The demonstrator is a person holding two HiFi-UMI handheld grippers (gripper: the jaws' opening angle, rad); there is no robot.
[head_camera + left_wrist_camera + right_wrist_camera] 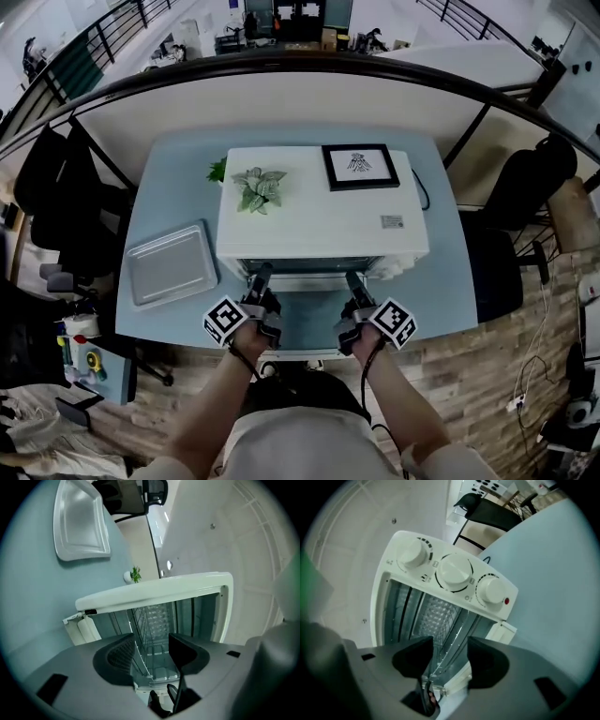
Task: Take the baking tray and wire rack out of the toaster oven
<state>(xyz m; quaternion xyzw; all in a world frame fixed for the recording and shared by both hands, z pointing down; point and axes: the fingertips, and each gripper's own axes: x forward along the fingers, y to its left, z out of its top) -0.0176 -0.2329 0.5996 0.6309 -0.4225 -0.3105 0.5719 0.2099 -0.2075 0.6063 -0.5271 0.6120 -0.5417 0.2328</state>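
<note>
Left tongs (151, 660): jaws stood partly apart, at about half gape. The front edge of the rack (143, 656) ran through the gap. Clear space showed beside the wire, so I judged the pads not yet pressing on it.

Right tongs (449, 663): same condition. The jaws were half apart, the rack's front edge passed between them, and no grip was made.

Both tongs were held at the near mouth of the oven (319, 225), one toward each side of the opening. The door (307, 328) lay folded down toward the person. The rack sat inside the cavity on its side rails, edge-on to both gripper views. The three knobs (454, 571) were on the oven's right side.

The tray (172, 264) was already out. It lay flat on the desk (178, 178), left of the oven, apart from it, and nothing touched it. A small plant (258, 187) and a framed picture (359, 166) rested on the oven's top.

Assessment: about half of the task appeared complete. The tray was removed and the rack was not. What was left, in my judgement, was to close both tongs on the rack's front edge, draw it level toward the near side and set it on the desk. An uneven pull could jam the rack in its rails.
</note>
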